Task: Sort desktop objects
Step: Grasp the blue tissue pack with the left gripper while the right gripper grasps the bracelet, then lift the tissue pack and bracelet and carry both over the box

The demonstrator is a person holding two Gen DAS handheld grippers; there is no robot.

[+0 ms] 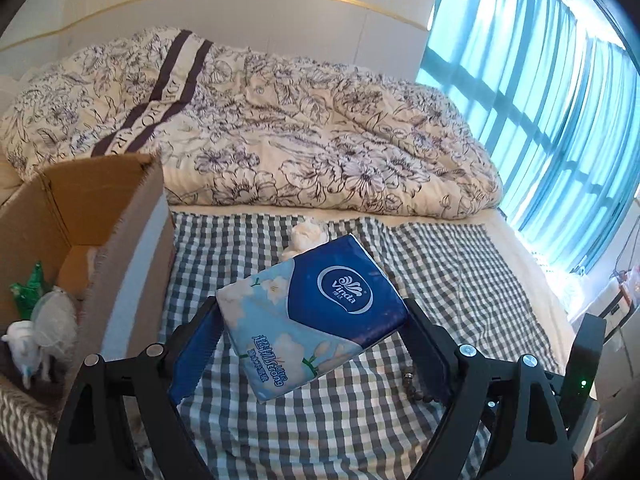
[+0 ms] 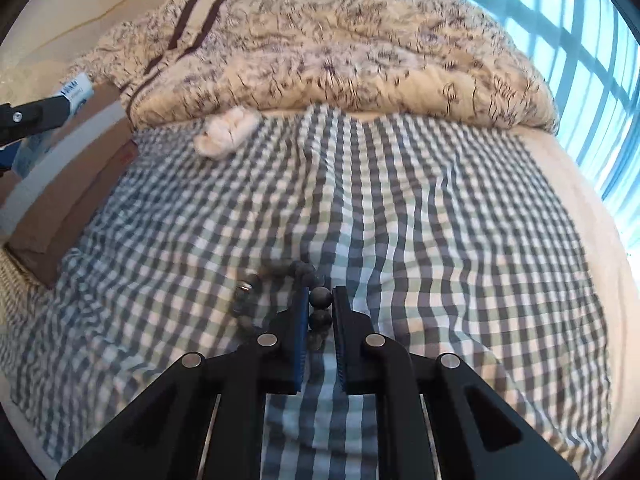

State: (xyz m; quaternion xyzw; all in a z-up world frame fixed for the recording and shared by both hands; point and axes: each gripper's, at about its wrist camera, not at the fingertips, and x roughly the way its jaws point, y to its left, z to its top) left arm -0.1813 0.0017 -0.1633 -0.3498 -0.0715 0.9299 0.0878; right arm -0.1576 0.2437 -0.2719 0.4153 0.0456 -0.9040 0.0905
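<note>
I'm holding the tissue pack [image 1: 316, 312] pinched in the left gripper [image 1: 312, 320] w/ box [image 1: 100, 216] at 9 o'clock, right gripper [image 2: 320, 308] nipping the bead bracelet [image 2: 280, 284]—beads may be slipping out, thin grip.

You've got the checked grey-and-white cloth [image 2: 400, 208] spread on the bed, floral rumpled duvet [image 1: 280, 128] behind it. Open brown cardboard box [image 1: 100, 216] sits at the cloth's left edge. Crumpled white tissue wad [image 2: 226, 136] lies at the far edge by the duvet; dark round-bead bracelet [image 2: 280, 292] near, centre.
</note>
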